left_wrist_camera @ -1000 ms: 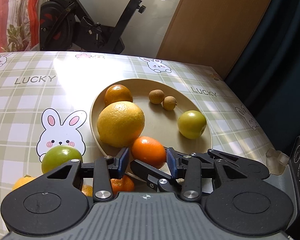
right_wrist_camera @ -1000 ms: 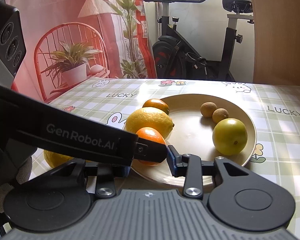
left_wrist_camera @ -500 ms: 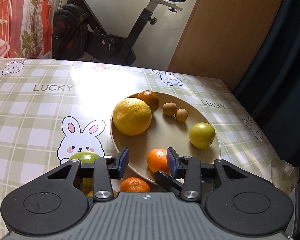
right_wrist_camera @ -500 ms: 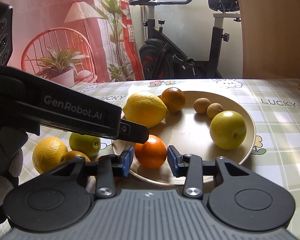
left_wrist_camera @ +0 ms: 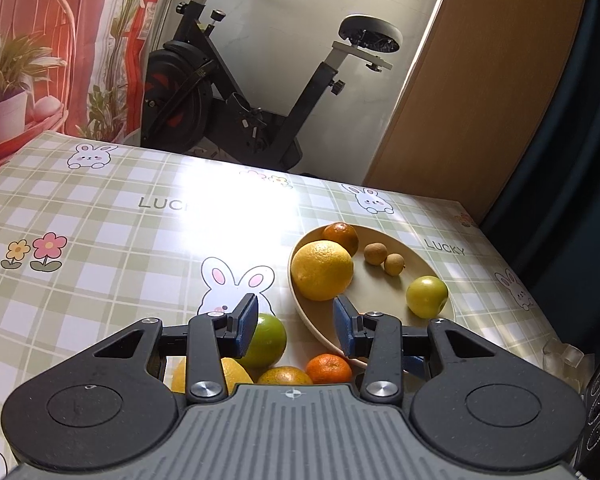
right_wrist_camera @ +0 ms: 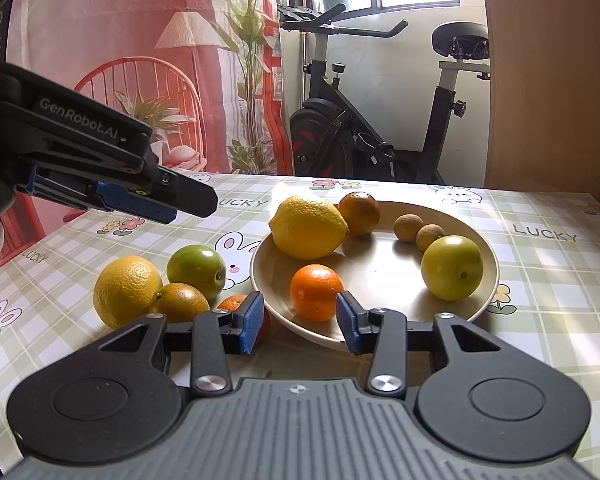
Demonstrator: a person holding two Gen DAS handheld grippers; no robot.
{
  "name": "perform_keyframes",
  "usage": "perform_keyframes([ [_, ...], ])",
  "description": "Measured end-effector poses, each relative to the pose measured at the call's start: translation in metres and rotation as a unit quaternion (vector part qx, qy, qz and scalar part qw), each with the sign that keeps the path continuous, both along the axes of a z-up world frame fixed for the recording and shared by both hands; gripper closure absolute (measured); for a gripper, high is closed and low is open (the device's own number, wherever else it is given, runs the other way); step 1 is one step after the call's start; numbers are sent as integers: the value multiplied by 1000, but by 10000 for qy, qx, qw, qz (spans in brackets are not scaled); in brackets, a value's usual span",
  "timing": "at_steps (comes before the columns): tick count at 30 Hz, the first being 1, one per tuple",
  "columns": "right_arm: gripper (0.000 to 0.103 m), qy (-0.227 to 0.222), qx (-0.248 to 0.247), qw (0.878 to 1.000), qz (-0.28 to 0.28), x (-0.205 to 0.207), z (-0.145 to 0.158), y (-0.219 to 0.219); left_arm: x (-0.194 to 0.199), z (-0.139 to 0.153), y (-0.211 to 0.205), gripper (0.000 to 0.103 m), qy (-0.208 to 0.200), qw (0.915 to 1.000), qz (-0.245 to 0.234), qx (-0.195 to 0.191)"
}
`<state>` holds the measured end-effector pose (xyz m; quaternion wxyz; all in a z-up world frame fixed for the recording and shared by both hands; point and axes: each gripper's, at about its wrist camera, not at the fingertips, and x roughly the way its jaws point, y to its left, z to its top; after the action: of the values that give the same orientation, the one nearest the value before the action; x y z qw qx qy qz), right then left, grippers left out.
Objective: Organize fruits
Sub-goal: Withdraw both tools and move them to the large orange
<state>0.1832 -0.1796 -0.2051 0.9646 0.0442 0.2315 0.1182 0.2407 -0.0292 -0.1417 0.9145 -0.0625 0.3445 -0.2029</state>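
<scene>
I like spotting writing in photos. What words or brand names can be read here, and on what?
"LUCKY": printed repeatedly on the checked tablecloth.
"GenRobot.AI": on the side of the left gripper, seen from the right wrist view.
Exercise bike: no readable lettering.
No numbers or other signs can be read.

Left gripper [left_wrist_camera: 295, 326] above checked surface [left_wrist_camera: 100, 240], blue pads apart, nothing between them. Beige plate [left_wrist_camera: 312, 316] ahead right holds large yellow citrus [left_wrist_camera: 322, 270], dark orange [left_wrist_camera: 341, 237] touching behind it, two small brown fruits [left_wrist_camera: 384, 259] side by side, yellow-green apple [left_wrist_camera: 427, 296] near right rim. Off plate, beside near rim: green apple [left_wrist_camera: 267, 340], small orange [left_wrist_camera: 328, 368], mottled orange-green citrus [left_wrist_camera: 284, 376], yellow citrus [left_wrist_camera: 236, 374] partly hidden by gripper. Exercise bike [left_wrist_camera: 260, 92] beyond surface.
</scene>
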Motion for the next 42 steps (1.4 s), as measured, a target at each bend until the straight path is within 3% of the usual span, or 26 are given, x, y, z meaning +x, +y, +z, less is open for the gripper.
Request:
perform_keyframes([
  [20,59,-89,-99,9983,566,4,-4,17,-27,-21,24,60,130,9998,38,-116],
  [33,60,-86,-203,9971,725,5,-5,20,-28,-16,29,60,44,9999,68,-131],
  [38,59,-137,-116,9975,689,-1,-2,21,-20,-6,46,59,26,9995,188,-243],
  [42,59,-346,-152,9945,979,-11,9,36,-13,-5,60,59,125,9988,370,-279],
])
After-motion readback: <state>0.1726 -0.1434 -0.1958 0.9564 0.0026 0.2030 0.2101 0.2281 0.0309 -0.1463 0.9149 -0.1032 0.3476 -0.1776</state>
